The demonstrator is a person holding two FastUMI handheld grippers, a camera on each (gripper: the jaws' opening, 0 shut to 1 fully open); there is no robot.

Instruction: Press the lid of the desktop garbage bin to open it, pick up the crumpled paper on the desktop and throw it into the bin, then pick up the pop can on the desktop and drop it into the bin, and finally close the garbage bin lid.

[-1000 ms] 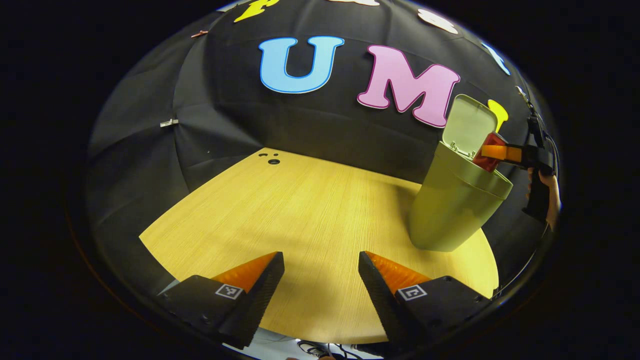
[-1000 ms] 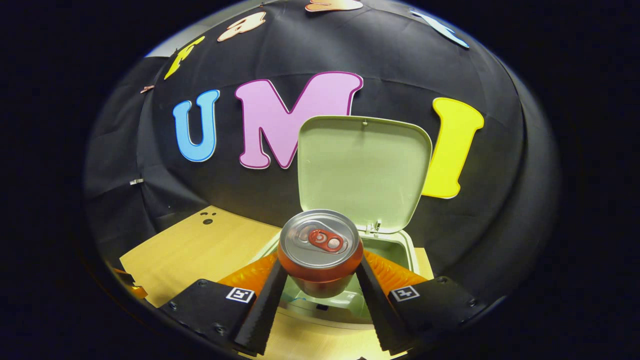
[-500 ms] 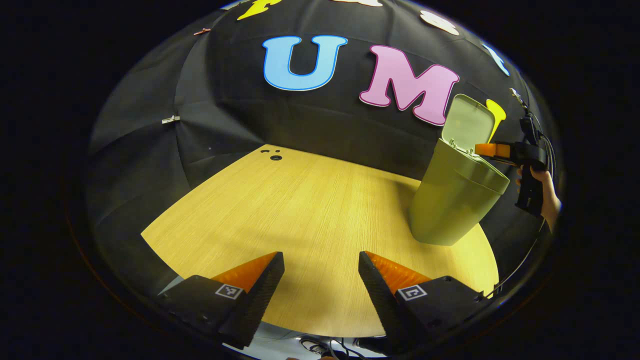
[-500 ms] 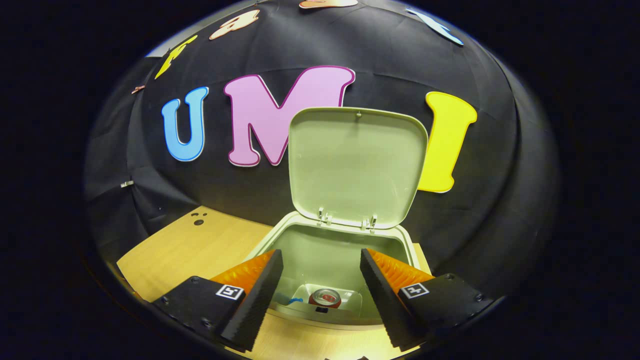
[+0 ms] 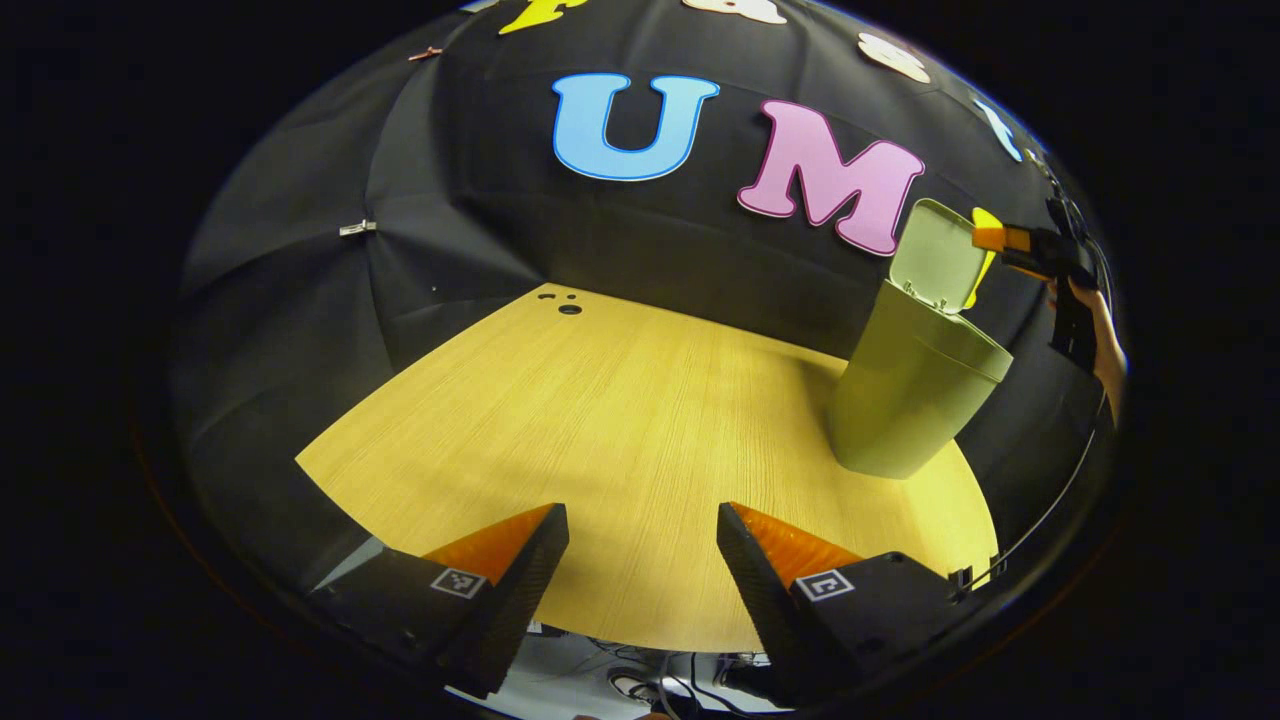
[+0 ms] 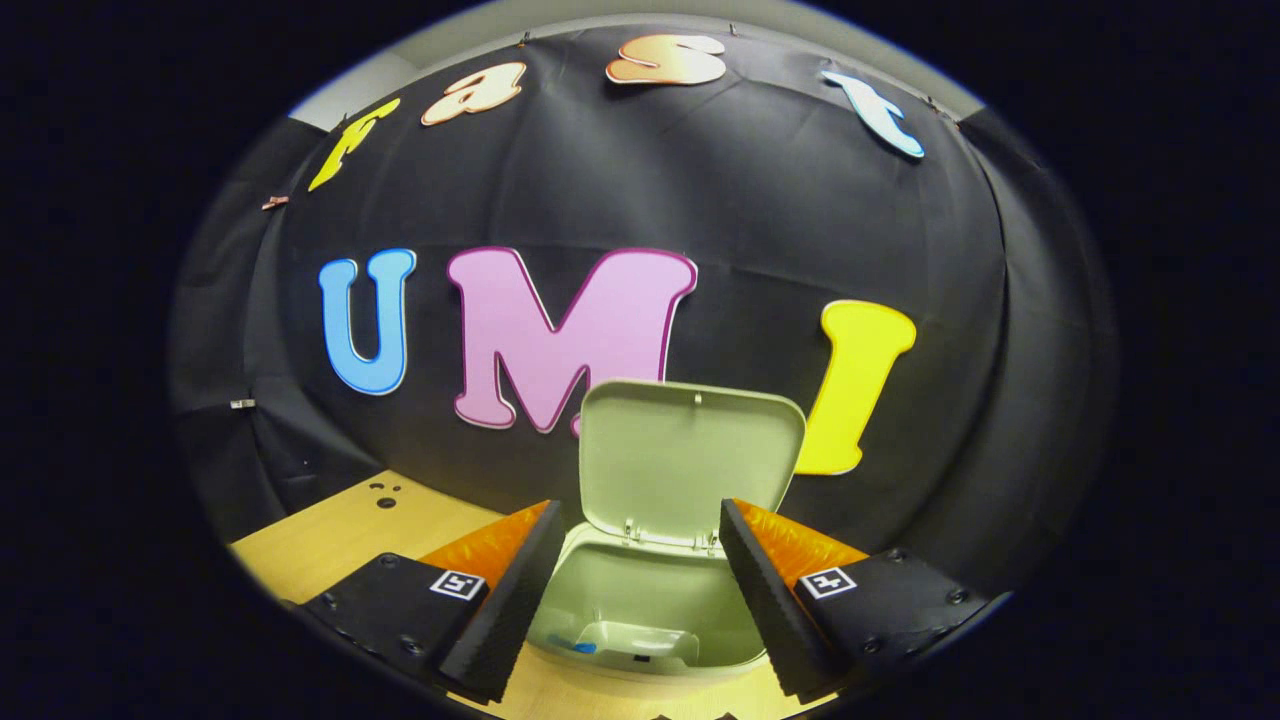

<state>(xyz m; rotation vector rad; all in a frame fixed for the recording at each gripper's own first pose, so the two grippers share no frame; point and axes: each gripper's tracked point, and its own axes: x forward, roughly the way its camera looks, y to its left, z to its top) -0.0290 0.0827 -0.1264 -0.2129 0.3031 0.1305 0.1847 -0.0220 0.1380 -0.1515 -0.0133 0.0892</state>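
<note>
Right gripper (image 6: 640, 590) poised above the green bin (image 6: 640, 610), fingers apart and empty, lid (image 6: 690, 460) standing upright and open, left gripper (image 5: 640, 580) low over the wooden table (image 5: 600, 420), fingers spread on nothing, bin at the table's right end, can not visible inside

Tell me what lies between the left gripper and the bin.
Only bare table, in the left gripper view, between the left gripper and the bin.

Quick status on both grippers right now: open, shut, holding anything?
Left gripper: open, empty, over the table.
Right gripper: open, empty, above the bin.
</note>
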